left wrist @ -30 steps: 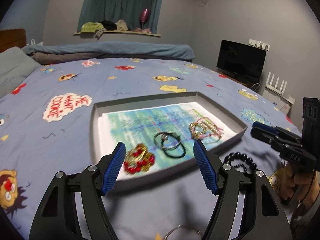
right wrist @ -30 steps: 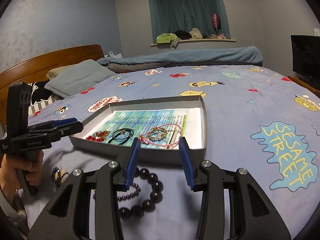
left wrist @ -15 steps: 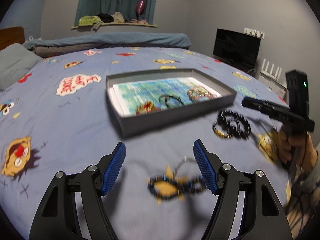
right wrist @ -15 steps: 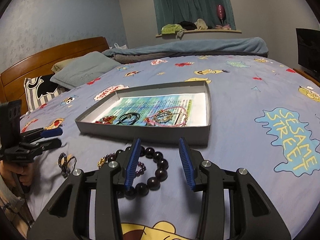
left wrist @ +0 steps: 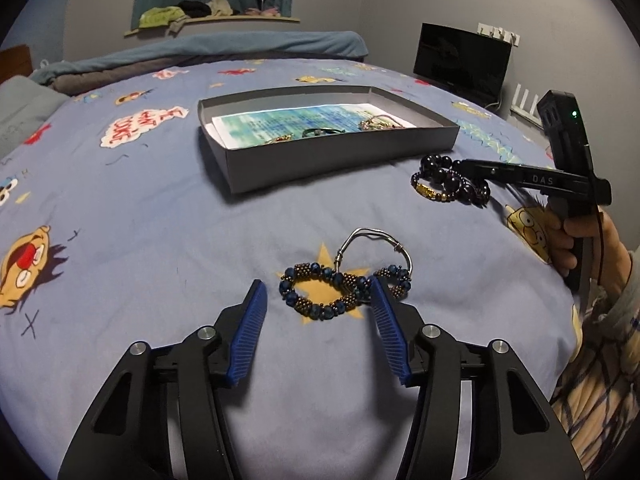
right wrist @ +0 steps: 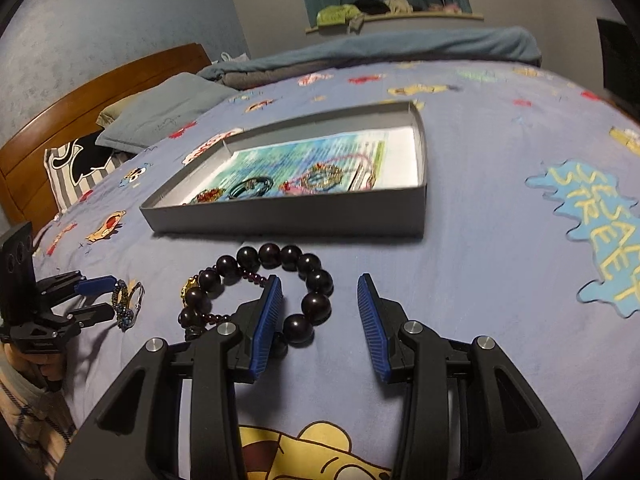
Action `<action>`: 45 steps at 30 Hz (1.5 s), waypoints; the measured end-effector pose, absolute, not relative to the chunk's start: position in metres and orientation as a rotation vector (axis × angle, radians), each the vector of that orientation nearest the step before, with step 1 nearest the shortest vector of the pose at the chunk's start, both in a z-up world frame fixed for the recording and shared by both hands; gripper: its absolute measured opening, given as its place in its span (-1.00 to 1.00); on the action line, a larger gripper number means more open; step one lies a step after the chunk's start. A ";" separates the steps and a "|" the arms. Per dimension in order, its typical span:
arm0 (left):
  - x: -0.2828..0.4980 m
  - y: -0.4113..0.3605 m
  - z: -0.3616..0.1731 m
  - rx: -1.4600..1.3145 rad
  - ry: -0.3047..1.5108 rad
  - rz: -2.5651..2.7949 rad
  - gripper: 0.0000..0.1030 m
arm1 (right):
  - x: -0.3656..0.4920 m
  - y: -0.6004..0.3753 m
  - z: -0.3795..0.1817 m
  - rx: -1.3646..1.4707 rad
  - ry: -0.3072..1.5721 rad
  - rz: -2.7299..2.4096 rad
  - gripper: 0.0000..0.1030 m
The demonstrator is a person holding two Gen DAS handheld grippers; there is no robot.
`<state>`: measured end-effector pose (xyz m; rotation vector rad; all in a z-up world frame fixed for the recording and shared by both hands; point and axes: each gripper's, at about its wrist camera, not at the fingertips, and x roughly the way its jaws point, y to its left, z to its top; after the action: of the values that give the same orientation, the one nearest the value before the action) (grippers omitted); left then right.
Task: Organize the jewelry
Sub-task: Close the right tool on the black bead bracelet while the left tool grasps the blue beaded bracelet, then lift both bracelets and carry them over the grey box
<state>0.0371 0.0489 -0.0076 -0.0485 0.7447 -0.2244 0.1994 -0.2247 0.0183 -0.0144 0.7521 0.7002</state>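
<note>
- Left wrist view: the left gripper [left wrist: 318,300] is lowered over the blue beaded bracelet [left wrist: 344,286], which lies flat on the bedspread [left wrist: 160,208] over a yellow star print. Its jaws are closing. Most of the bracelet sits in the gap between them; the right-hand pad overlaps one end loop, and no squeeze is visible yet, so nothing is held.
- Left wrist view: the bracelet's silver wire clasp [left wrist: 376,240] points away from the gripper. Closing on the beaded part, not the thin wire, is judged to give the ribbed pads more to bite on.
- Left wrist view: the grey tray [left wrist: 340,152] stands beyond the bracelet, lined with a printed sheet. Several pieces already lie in it, so it is judged to be the collecting place.
- Right wrist view: the right gripper [right wrist: 320,304] is parted, with nothing pressed between the pads. Its left pad lies inside the ring of the dark bead bracelet [right wrist: 280,280], and several large beads sit in the gap, a stance suited to pinching that side of the ring.
- Right wrist view: a thinner dark strand with a gold charm [right wrist: 188,286] lies touching the large beads. A careless pinch could lift both together.
- Right wrist view: the tray's near wall stands just beyond the beads, so the carry is short.
</note>
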 end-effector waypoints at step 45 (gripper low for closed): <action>0.051 0.034 0.048 -0.125 0.443 -0.259 -0.86 | 0.166 -0.226 0.077 0.058 0.471 0.835 -0.72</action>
<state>0.0514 0.0340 0.0482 -0.1245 0.4429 -0.2586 0.1656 -0.2258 0.0771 0.0582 0.4711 0.8352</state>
